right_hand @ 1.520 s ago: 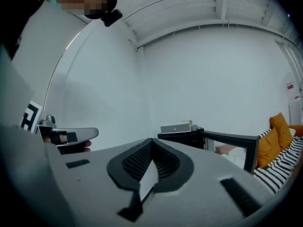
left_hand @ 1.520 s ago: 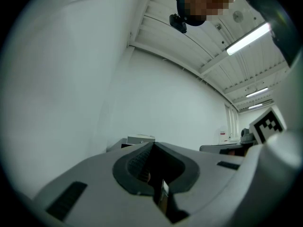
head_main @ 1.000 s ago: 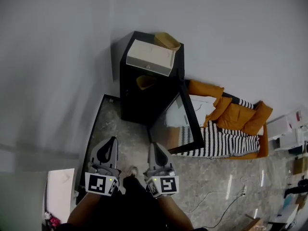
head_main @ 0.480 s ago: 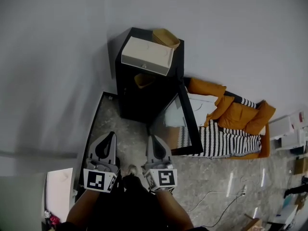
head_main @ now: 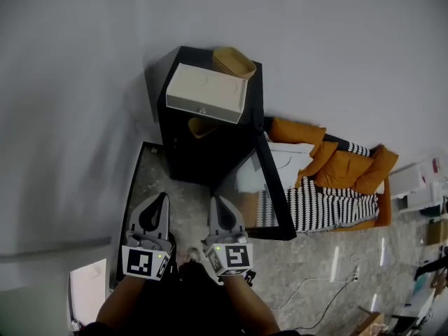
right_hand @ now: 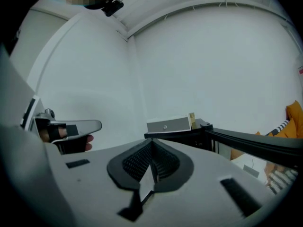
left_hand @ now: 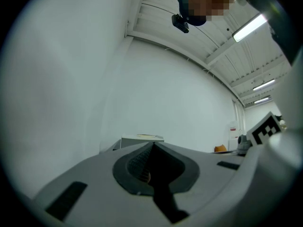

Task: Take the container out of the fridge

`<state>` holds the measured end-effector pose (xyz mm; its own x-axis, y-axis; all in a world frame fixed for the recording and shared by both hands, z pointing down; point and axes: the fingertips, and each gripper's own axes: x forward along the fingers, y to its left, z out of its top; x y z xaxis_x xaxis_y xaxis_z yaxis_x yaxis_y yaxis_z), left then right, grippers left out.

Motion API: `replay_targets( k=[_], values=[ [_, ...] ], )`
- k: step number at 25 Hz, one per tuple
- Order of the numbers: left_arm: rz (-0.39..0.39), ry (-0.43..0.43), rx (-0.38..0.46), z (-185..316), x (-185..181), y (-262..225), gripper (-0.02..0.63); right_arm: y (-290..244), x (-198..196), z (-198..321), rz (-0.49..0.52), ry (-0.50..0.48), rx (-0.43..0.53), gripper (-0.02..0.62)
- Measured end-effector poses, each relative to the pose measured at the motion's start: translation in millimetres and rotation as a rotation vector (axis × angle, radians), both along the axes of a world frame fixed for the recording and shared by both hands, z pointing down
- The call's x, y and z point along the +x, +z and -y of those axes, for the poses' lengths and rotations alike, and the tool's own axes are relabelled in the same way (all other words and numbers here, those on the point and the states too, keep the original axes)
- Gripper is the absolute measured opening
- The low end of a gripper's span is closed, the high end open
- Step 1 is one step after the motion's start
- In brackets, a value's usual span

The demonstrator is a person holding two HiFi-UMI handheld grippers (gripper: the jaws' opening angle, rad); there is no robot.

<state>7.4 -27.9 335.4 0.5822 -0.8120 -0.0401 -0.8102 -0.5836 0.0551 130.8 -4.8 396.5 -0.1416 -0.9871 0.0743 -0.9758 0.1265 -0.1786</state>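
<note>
Tan container [head_main: 199, 126] inside open fridge [head_main: 178, 152], far ahead of both grippers; right gripper [head_main: 217, 207] seemingly nearer than left gripper [head_main: 162, 206]; fingers of both pressed together, holding nothing.

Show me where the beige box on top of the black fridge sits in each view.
Head view: beige box at upper centre, lying on top of the fridge.
Left gripper view: beige box low centre, small, against the white wall.
Right gripper view: beige box just right of centre, on the fridge.
Shared landmark: the white wall behind it.
</note>
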Motion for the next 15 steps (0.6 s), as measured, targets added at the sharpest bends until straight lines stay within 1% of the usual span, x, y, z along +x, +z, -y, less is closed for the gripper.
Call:
replay_targets(
  k=[7, 15],
  values=[
    [0.012, 0.040, -0.039, 60.9, 6.3, 17.3, 0.002, 23.2, 2.7, 58.4, 0.003, 0.035, -0.041, -0.011],
    [0.006, 0.056, -0.069, 118.5, 9.7, 41.7, 0.002, 62.4, 8.5, 116.9, -0.006, 0.062, -0.102, -0.011]
  ],
)
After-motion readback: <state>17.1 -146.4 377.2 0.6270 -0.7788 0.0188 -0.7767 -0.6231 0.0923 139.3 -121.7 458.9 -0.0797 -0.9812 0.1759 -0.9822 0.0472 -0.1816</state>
